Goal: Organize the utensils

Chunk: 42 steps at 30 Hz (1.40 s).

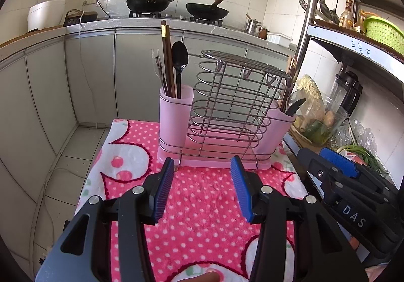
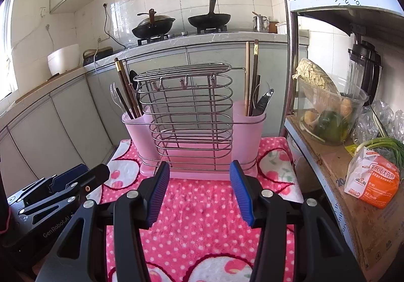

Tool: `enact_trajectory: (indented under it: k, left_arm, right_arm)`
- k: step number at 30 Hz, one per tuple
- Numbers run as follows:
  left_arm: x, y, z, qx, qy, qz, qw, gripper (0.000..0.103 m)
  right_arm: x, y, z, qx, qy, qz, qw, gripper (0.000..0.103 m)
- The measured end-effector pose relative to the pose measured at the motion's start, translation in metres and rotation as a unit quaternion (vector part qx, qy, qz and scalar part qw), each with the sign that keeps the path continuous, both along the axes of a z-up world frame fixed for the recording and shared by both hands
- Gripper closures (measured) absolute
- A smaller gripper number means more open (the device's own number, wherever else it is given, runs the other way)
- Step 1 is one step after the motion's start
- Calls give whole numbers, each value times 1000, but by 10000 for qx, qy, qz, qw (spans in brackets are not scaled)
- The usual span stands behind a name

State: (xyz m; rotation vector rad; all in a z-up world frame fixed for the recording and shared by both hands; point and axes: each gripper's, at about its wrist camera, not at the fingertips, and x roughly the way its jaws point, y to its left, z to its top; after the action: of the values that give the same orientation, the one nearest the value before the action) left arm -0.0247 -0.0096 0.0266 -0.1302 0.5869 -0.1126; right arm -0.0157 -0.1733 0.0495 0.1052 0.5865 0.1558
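A fluffy pink polka-dot cloth (image 1: 202,206) covered the worktop. At its far edge stood the wire utensil rack (image 1: 234,105), with translucent pink cups holding chopsticks (image 1: 168,60) and a black spoon (image 1: 179,57). Left gripper (image 1: 203,168) and right gripper (image 2: 199,171) hovered just short of it, both wide and empty.

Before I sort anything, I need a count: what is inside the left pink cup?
In the left pink cup: dark chopsticks, a black spoon and a clear plastic fork. The frosted wall hides their lower ends and anything short at the bottom.
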Motion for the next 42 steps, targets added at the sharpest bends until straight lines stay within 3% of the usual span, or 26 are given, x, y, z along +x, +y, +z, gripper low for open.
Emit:
enact_trajectory:
  k: [42]
  left_arm:
    - [-4,-2,5,118,-180,45,9998,56]
  right_arm:
    - [3,7,-1,-153,-47,30,9999,54]
